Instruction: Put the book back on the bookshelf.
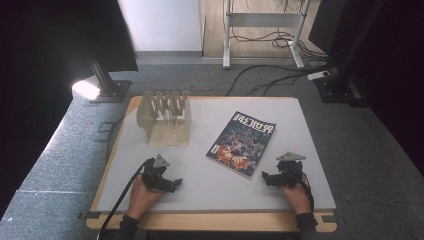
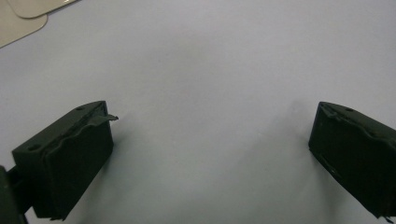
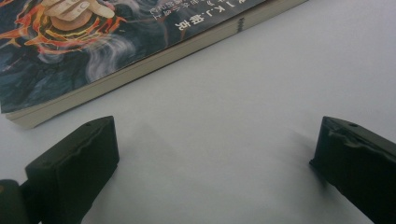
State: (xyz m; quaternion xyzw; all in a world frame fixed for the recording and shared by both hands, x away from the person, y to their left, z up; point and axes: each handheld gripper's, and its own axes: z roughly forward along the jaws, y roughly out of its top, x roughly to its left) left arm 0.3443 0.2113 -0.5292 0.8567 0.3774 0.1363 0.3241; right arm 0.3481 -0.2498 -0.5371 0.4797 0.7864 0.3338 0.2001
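Note:
A magazine (image 1: 242,143) with a dark, colourful cover lies flat on the white table (image 1: 210,185), right of centre. Its near corner and page edge (image 3: 140,65) lie just beyond my right gripper's jaws. My right gripper (image 1: 272,178) rests low on the table, just right of the magazine's near corner, open with only bare tabletop between its jaws (image 3: 215,149). My left gripper (image 1: 170,184) rests at the front left, also open and holding nothing (image 2: 210,140). A pale wooden slotted rack (image 1: 165,119) stands at the back left.
The rack's rounded base corners (image 2: 23,16) reach into the top left of the left gripper view. Beyond the table are grey floor, a black stand foot (image 1: 107,90) at the left, another at the right, and loose cables (image 1: 280,70).

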